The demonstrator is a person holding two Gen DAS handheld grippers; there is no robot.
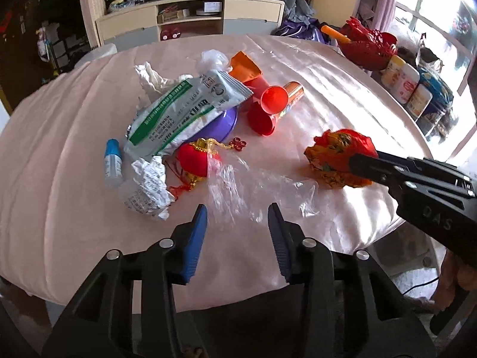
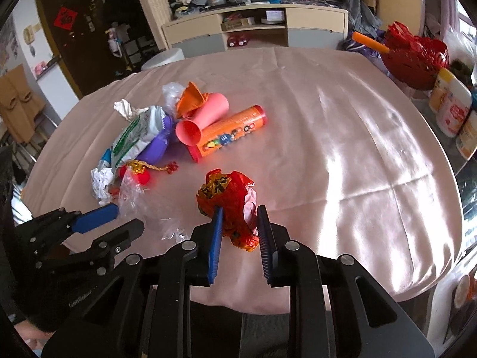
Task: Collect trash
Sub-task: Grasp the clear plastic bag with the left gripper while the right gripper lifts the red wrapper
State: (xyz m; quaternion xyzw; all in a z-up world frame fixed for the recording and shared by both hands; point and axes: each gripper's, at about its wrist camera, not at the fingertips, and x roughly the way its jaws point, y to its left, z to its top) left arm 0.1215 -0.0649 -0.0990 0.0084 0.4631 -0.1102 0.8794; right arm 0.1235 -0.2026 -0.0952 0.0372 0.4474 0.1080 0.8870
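A pile of trash lies on the pink tablecloth (image 1: 59, 155): a green-and-white pouch (image 1: 184, 110), crumpled paper (image 1: 146, 188), a clear plastic bag (image 1: 253, 185), red cups (image 1: 268, 104), an orange tube (image 2: 232, 132) and a small red lantern (image 1: 195, 158). My right gripper (image 2: 239, 208) is shut on a crumpled red-and-gold wrapper (image 2: 231, 200), which also shows in the left wrist view (image 1: 337, 155). My left gripper (image 1: 237, 208) is open, its fingertips at the near edge of the clear plastic bag.
A small blue-capped bottle (image 1: 112, 164) and a purple bowl (image 1: 222, 122) lie in the pile. A red basket (image 1: 369, 44) and several jars (image 1: 402, 80) stand at the right beyond the table. A cabinet (image 1: 190, 21) stands behind.
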